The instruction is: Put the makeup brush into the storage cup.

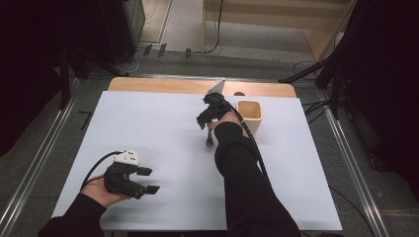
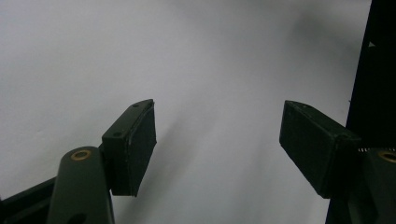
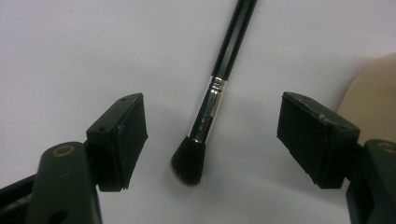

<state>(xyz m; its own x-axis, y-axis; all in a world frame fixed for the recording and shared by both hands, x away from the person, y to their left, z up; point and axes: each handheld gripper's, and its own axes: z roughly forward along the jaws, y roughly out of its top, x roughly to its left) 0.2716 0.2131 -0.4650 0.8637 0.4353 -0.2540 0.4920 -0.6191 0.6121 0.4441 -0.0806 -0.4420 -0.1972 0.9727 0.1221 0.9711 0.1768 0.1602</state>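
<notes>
Right now the right hand-held gripper (image 3: 210, 135) hangs over a slim makeup brush (image 3: 212, 100) with a glossy black handle, a silver metal ferrule and a dark, soft bristle tuft, and its two black jaws stand wide apart on either side of the brush without touching it. In the right gripper view the bristle tuft lies between the pads, nearer the left-hand one, while the handle runs away from the gripper across the white-covered bench (image 3: 70, 46). A pale beige, squarish plastic cup (image 1: 249, 114) stands upright on the bench just beside the brush, and its rounded wall shows at the edge of the right gripper view next to the right-hand jaw. In the high view the right hand-held gripper (image 1: 207, 118) sits just left of that cup, with the brush (image 1: 209, 139) lying on the bench close by the cup's near left corner, partly hidden by the person's black sleeve (image 1: 242, 168). The left hand-held gripper (image 1: 143, 180) rests low over the bench well away from the cup, toward the near left part of the white cover; its jaws are spread wide and hold nothing, with bare white surface between them in the left gripper view.
</notes>
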